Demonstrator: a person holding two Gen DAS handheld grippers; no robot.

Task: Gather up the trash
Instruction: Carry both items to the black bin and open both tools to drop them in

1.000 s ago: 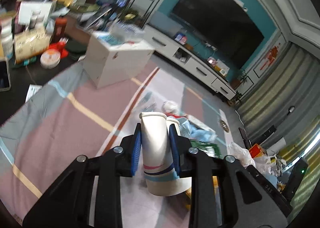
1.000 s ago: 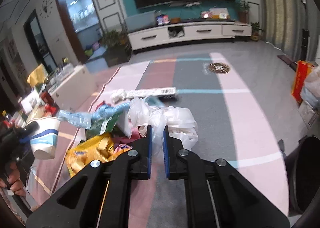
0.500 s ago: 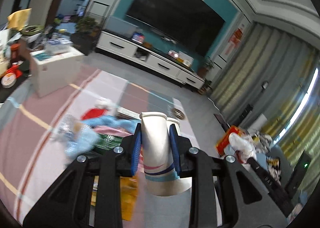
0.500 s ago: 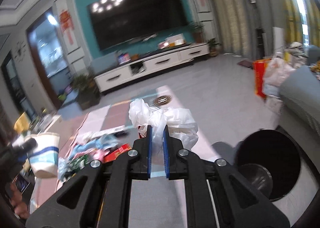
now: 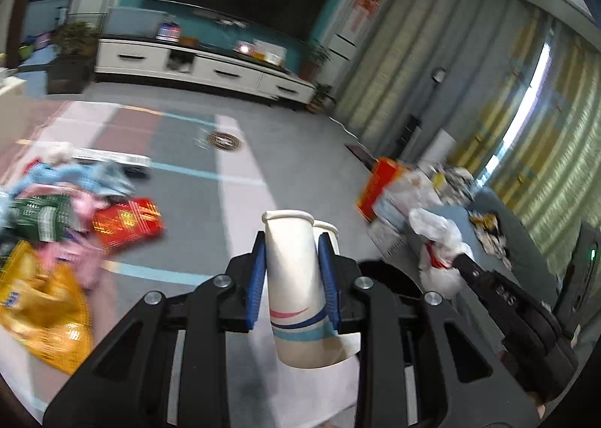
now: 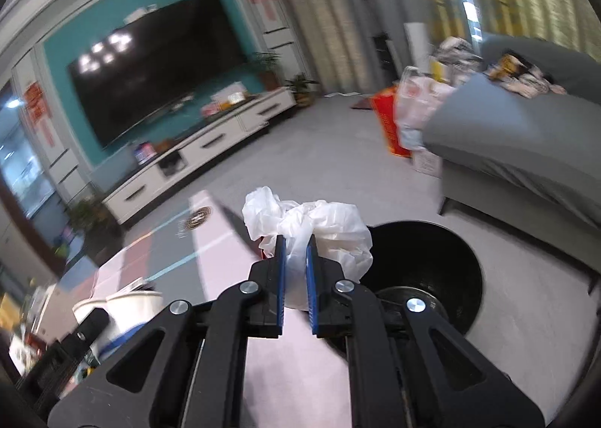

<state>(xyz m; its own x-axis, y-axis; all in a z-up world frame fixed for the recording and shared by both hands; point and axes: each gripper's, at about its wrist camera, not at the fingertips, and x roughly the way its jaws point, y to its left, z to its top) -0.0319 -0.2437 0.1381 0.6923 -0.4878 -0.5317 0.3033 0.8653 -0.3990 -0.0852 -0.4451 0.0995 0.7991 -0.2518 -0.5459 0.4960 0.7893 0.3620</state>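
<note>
My left gripper (image 5: 291, 259) is shut on a white paper cup (image 5: 295, 289) with blue and pink stripes, a second cup nested behind it. My right gripper (image 6: 295, 251) is shut on a crumpled white plastic bag (image 6: 323, 225). A black round trash bin (image 6: 432, 270) stands on the floor just right of and below the bag. In the left wrist view the bin's rim (image 5: 390, 272) shows behind my fingers, and the right gripper with the bag (image 5: 439, 251) is to the right. The cup (image 6: 124, 311) also shows at lower left of the right wrist view.
A pile of loose trash lies on the striped rug at left: a red packet (image 5: 127, 219), a yellow bag (image 5: 41, 311), green and blue wrappers. A grey sofa (image 6: 518, 135) with bags stands at right. A TV cabinet (image 5: 195, 65) runs along the far wall.
Both grippers have swung right, away from the trash pile and toward the black bin. The bin is now close under the right gripper. Both keep their loads.
</note>
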